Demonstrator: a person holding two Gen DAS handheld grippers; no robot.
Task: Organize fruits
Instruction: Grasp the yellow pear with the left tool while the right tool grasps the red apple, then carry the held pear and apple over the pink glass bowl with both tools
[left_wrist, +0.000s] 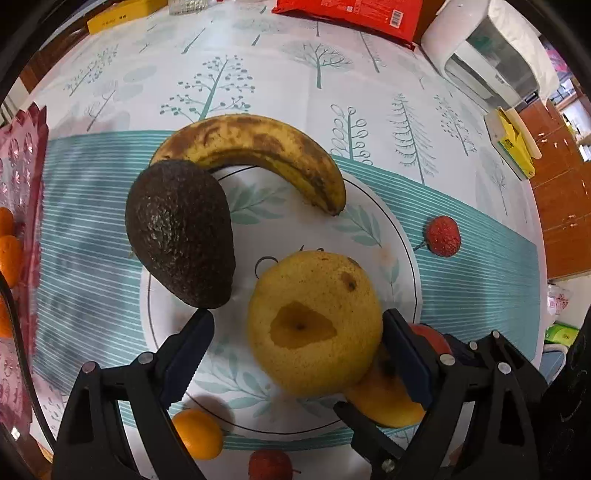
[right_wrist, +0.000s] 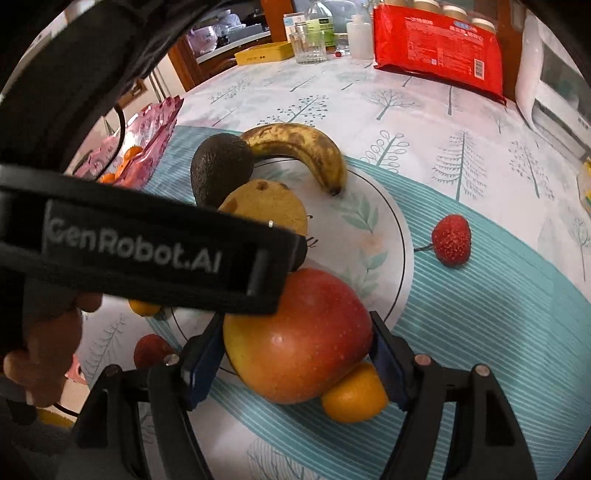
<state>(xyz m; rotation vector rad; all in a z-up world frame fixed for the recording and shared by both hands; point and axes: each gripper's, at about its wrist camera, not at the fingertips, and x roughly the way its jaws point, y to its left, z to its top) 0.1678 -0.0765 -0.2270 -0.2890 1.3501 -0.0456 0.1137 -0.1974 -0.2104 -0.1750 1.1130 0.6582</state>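
Observation:
A white leaf-pattern plate (left_wrist: 384, 206) holds a spotted banana (left_wrist: 258, 144), a dark avocado (left_wrist: 181, 232) and a yellow pear (left_wrist: 314, 321). My left gripper (left_wrist: 295, 339) is open above the plate, its fingers on either side of the pear; the right pad is close to it, the left pad apart. My right gripper (right_wrist: 295, 350) is shut on a red-yellow apple (right_wrist: 295, 336) at the plate's near edge (right_wrist: 397, 236). A small orange (right_wrist: 354, 395) lies under the apple. The banana (right_wrist: 299, 144), avocado (right_wrist: 221, 166) and pear (right_wrist: 266, 206) show behind it.
A red lychee (left_wrist: 443, 236) lies right of the plate, also in the right wrist view (right_wrist: 452, 240). An orange (left_wrist: 197, 434) and another lychee (left_wrist: 269, 465) lie near the plate's front. A pink bag of oranges (left_wrist: 18, 184) is left. A red packet (right_wrist: 439, 48), bottles and an appliance stand at the back.

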